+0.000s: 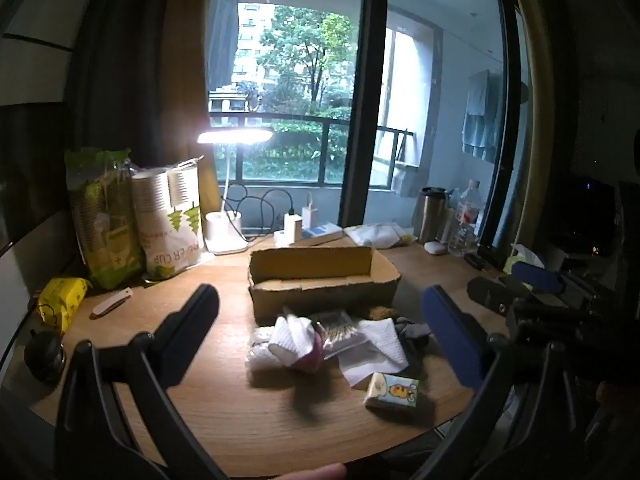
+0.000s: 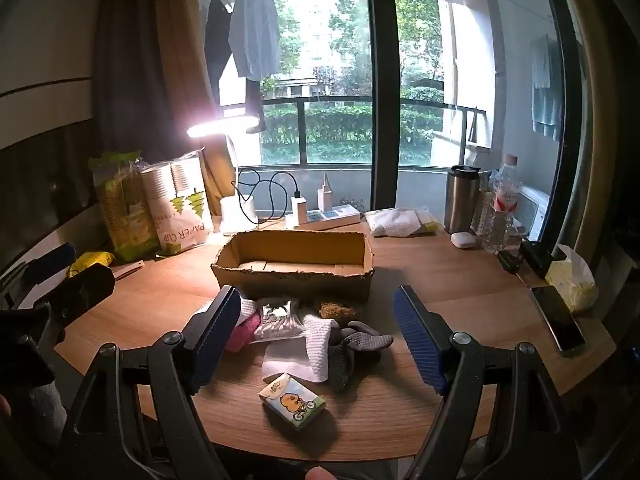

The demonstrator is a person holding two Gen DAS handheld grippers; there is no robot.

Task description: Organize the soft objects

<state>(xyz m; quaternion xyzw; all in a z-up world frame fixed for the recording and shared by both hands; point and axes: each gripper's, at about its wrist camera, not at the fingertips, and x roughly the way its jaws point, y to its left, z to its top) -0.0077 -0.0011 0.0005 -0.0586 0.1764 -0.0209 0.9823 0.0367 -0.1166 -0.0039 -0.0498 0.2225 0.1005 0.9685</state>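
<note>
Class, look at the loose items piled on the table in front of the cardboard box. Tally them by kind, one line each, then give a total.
Tissue pack with duck picture: 1
Grey dotted gloves: 1 pair, heaped together
White cloth: 1
Pink cloth: 1
Clear bag of cotton swabs: 1
White paper napkin: 1
Brown scrubby lump: 1
Total: 7

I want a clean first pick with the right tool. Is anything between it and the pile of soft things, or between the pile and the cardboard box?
Nothing visible. The right tool hangs open over the pile, which lies right against the open, empty box.
</note>
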